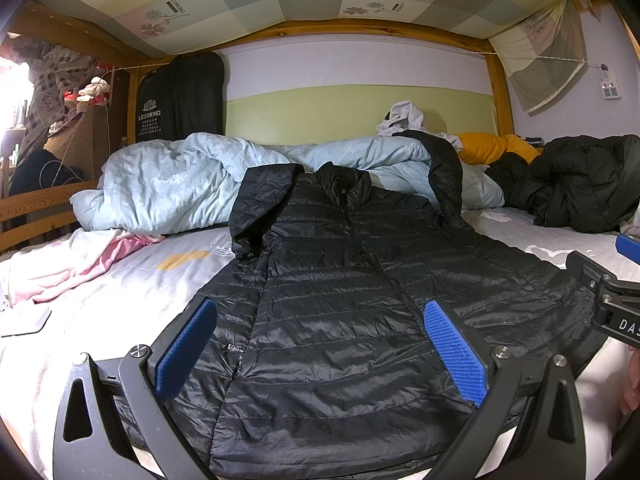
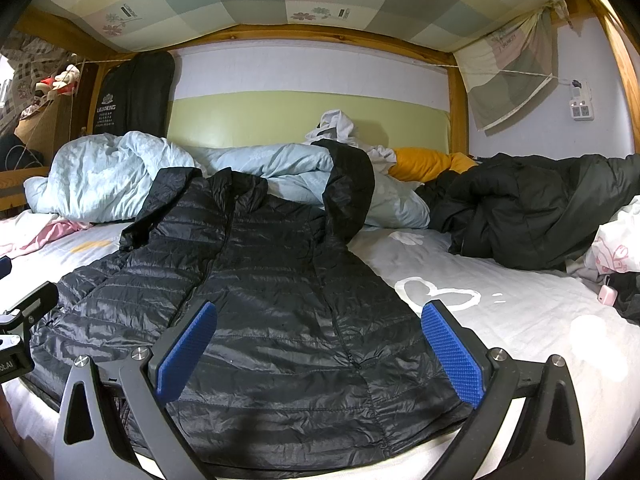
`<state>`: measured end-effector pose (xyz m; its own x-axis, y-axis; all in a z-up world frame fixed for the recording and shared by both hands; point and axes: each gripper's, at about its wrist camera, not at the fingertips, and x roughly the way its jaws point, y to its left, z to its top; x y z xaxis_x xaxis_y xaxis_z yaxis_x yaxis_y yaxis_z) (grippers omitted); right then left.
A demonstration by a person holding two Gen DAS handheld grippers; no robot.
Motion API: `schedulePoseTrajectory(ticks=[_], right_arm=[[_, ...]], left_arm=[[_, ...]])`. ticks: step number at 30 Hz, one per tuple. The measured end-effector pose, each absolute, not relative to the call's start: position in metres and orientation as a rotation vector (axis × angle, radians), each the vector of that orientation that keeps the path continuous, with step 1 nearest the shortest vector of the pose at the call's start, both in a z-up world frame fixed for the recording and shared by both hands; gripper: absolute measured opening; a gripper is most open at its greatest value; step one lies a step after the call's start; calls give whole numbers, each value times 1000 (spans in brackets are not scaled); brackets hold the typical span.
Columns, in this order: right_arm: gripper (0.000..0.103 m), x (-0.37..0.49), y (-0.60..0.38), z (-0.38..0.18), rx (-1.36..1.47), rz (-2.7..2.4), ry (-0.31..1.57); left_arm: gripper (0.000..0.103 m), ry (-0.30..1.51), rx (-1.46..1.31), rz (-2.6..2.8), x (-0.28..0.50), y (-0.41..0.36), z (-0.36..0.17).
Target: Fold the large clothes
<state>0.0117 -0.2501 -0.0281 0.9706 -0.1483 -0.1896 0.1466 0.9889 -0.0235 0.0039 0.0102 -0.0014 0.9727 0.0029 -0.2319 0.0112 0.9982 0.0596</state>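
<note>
A black quilted puffer jacket [image 1: 340, 300] lies flat, front up and zipped, on the white bed sheet [image 1: 120, 300], collar toward the far wall. It also shows in the right wrist view [image 2: 280, 300]. One sleeve is folded over at the left shoulder; the other runs up onto the blue duvet. My left gripper [image 1: 320, 312] is open above the jacket's left hem area, its blue pads [image 1: 456, 348] spread wide. My right gripper [image 2: 318, 316] is open above the jacket's right hem, empty. The right gripper's body shows at the right edge of the left wrist view [image 1: 608, 292].
A crumpled light blue duvet [image 1: 168, 184] lies across the back. A dark coat [image 2: 540, 216] is piled at the right, with a yellow pillow [image 2: 428, 164] behind. Pink and white clothes [image 1: 72, 264] lie at the left. The wooden bunk frame [image 1: 40, 208] borders the bed.
</note>
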Motion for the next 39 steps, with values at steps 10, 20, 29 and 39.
schedulePoseTrajectory(ticks=[10, 20, 29, 39], right_arm=[[103, 12, -250, -27, -10, -149, 194], [103, 12, -251, -25, -11, -147, 196], [103, 11, -241, -31, -42, -110, 211], [103, 21, -243, -28, -39, -14, 306]], left_arm=[[103, 235, 62, -1, 4, 12, -2], [103, 231, 62, 3, 4, 13, -2], [103, 223, 49, 11, 3, 18, -1], [103, 254, 38, 4, 2, 19, 1]])
